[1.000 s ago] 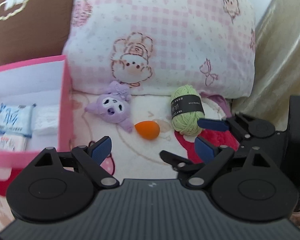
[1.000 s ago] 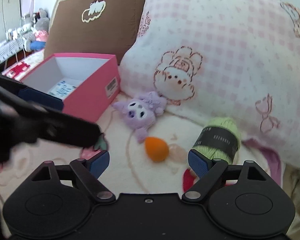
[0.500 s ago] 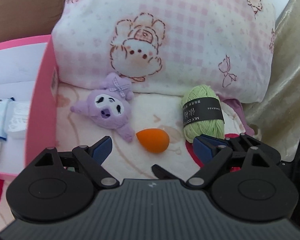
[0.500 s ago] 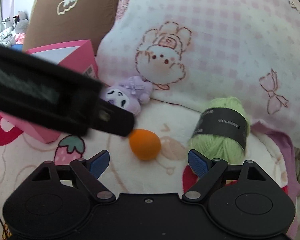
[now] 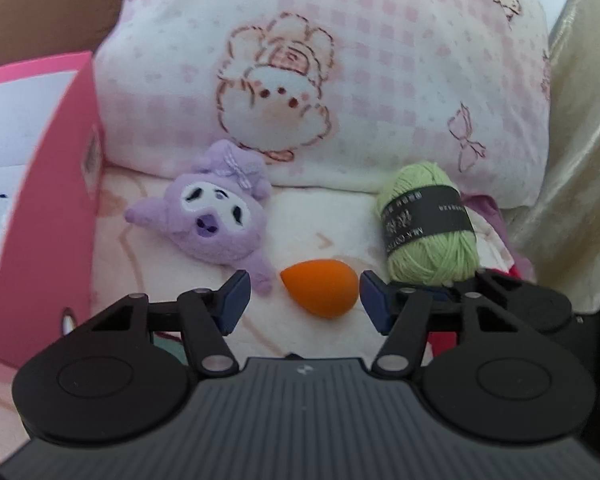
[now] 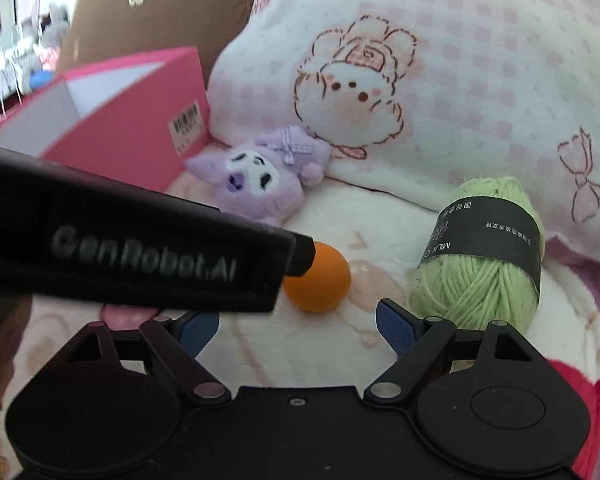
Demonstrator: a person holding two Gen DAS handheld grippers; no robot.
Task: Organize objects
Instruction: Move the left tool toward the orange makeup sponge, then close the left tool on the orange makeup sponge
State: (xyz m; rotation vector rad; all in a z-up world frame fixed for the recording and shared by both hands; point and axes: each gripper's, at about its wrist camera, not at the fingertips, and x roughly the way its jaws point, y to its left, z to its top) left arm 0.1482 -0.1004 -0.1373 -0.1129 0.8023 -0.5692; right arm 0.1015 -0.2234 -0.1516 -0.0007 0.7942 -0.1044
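Both grippers had come down toward the blanket since the earlier frames, and the left gripper (image 5: 300,294) had just been closing its jaws around the orange sponge (image 5: 320,292), which now lay between its blue pads (image 5: 232,300). From its own camera the right pad sat just beside the sponge's pointed end while a gap showed at the left pad, so the pads did not appear to press on it yet; the narrowing looked meant to match the small egg-shaped sponge before lifting it. The right gripper (image 6: 296,326) stood wide with nothing between its pads, its right pad just beside the green yarn ball (image 6: 480,264), probably lined up to take that next. In the right view the left gripper's black body crossed the frame and hid part of the sponge. Just beyond the sponge lay the purple plush toy (image 5: 216,220), face up, near the wall of the pink box (image 5: 48,208), which stood open at the left, seemingly the place for the loose things. Its contents could barely be made out here. Behind everything the pink checked pillow (image 5: 380,80) leaned upright, with a brown cushion (image 6: 160,12) farther back, hemming the three things on the blanket (image 5: 328,220).
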